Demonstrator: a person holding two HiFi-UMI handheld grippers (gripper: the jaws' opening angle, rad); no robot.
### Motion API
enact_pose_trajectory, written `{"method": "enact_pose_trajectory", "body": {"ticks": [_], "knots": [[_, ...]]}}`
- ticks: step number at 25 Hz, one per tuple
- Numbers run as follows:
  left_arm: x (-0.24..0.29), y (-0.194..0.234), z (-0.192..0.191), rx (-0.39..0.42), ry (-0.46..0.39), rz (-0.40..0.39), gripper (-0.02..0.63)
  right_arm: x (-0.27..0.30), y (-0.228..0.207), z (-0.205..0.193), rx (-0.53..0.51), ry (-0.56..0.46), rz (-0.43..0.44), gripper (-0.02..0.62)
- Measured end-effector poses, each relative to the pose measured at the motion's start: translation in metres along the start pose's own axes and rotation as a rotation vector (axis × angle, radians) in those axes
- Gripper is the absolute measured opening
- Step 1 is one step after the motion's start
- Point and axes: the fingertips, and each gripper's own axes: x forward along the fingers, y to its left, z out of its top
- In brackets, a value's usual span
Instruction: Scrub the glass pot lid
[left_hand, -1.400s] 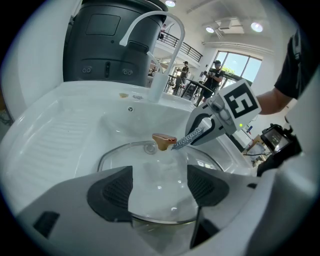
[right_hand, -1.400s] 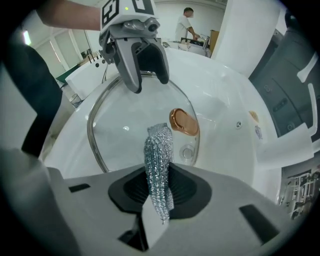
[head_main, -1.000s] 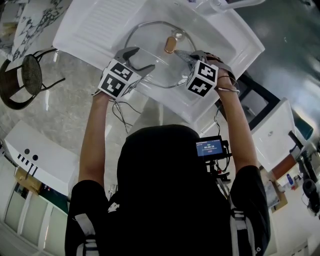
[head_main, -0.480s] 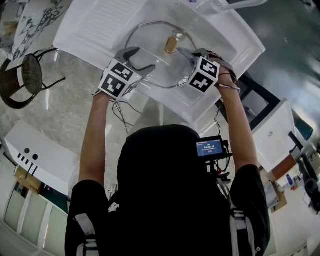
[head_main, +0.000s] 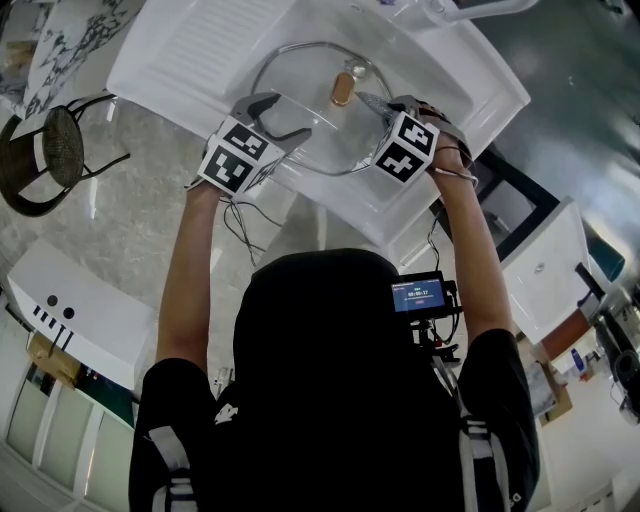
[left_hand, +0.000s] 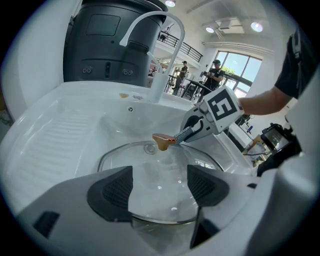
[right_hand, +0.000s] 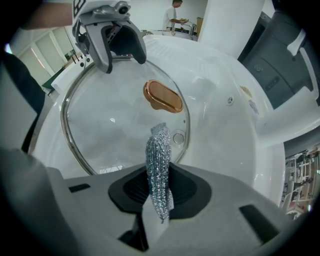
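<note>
A round glass pot lid (head_main: 300, 110) with a copper-brown knob (head_main: 342, 90) lies in the white sink (head_main: 440, 70). My left gripper (head_main: 275, 115) is at the lid's near rim, jaws open on either side of the rim edge (left_hand: 160, 220). My right gripper (head_main: 372, 103) is shut on a strip of silver mesh scrubber (right_hand: 159, 160). The scrubber's tip rests on the glass just beside the knob (right_hand: 163, 96). In the left gripper view the scrubber (left_hand: 184, 134) reaches the knob (left_hand: 162, 141) from the right.
A ribbed drainboard (head_main: 210, 40) adjoins the basin on the left, and a white curved faucet (left_hand: 160, 55) stands at the back. The sink's drain (left_hand: 130, 108) lies beyond the lid. A wire chair (head_main: 45, 155) is on the floor at the left.
My right gripper has shifted slightly away from me, sliding the scrubber a little across the glass toward the knob. The left gripper and the lid have stayed put.
</note>
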Motion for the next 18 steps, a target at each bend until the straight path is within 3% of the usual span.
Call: {"method": "enact_pose_trajectory", "body": {"ticks": [7,18], "knots": [[0.000,0.000,0.002,0.008,-0.004,0.006,0.313,-0.004,-0.001,-0.009,0.054,0.018,-0.029,0.067],[0.000,0.001,0.003,0.009,-0.020,0.042,0.313,-0.034,-0.007,-0.002,0.137,-0.058,-0.120,0.069]]}}
